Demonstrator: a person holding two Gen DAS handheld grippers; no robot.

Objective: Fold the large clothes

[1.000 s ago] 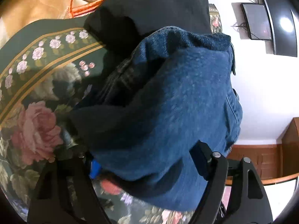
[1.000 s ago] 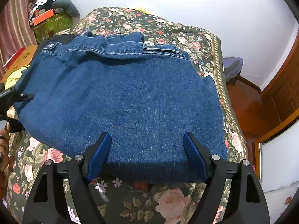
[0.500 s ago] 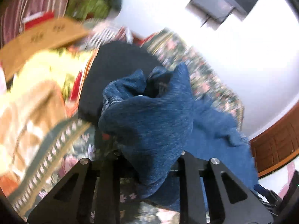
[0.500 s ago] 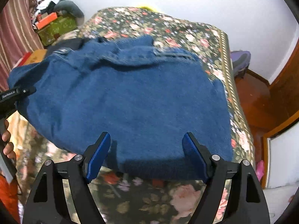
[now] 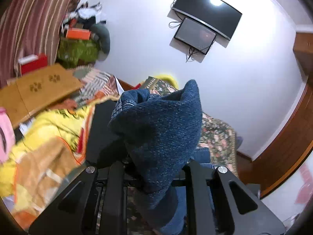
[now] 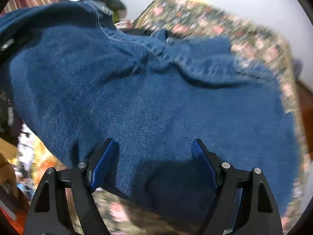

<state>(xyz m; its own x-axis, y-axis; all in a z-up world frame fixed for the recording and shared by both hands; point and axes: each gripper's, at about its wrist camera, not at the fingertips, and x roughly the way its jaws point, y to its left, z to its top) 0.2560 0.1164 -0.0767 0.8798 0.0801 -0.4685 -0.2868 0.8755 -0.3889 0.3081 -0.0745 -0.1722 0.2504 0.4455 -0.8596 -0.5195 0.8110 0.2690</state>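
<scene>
A large blue denim garment (image 6: 156,101) lies over the floral bedspread (image 6: 215,25) and fills the right wrist view, its waistband seam bunched at the top. My right gripper (image 6: 154,166) is open, with its blue pads (image 6: 101,164) spread on either side of the near denim edge. In the left wrist view, my left gripper (image 5: 154,168) is shut on a bunched corner of the same denim (image 5: 162,127), lifted so the cloth stands up in front of the camera.
A yellow and orange blanket (image 5: 49,137) and a black cloth (image 5: 101,129) lie left of the denim. A wooden lap table (image 5: 37,90) and cluttered boxes (image 5: 78,47) stand at the far left. Two screens (image 5: 203,23) hang on the white wall. A wooden door frame (image 5: 283,143) is at right.
My left gripper has closed on the denim corner and lifted it up, tilting toward the wall. The garment's left side has risen and bunched in the right wrist view.
</scene>
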